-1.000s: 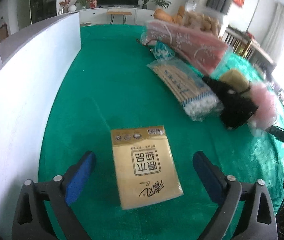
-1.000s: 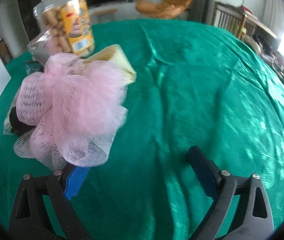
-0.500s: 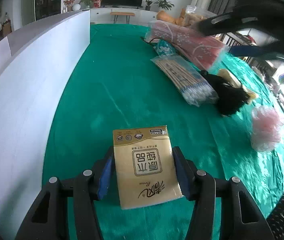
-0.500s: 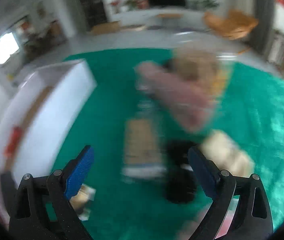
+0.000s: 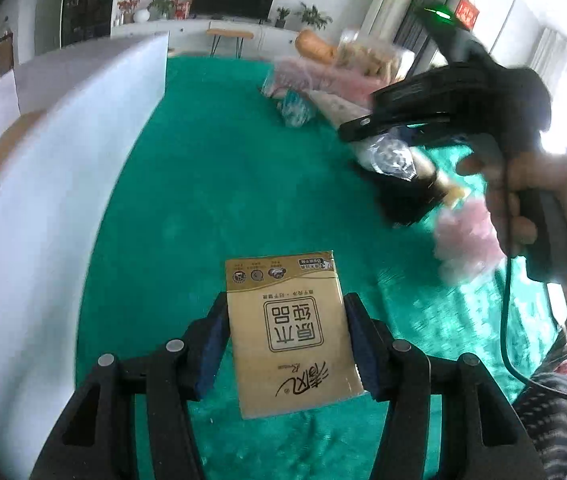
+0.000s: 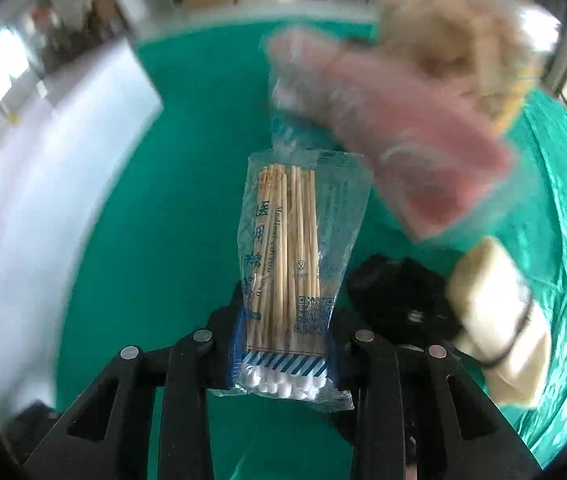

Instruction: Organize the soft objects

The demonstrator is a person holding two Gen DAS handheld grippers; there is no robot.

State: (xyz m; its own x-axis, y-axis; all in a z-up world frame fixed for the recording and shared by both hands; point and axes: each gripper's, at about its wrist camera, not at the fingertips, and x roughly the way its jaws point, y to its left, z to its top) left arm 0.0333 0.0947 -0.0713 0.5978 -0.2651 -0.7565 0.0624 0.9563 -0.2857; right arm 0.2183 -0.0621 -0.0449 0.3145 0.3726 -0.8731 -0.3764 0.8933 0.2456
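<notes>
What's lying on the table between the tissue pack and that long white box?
Only bare green tablecloth lies between the tissue pack and the white box, per the left wrist view.

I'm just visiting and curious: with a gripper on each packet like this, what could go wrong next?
1. The right gripper is closing on just the cotton-tipped end of the clear plastic bag of wooden cotton swabs; the slippery film might slide out.
2. The left gripper holds the flat golden tissue packet by its side edges; it could buckle or tilt.
3. The black fuzzy item lies right beside the bag and could get snagged.
</notes>
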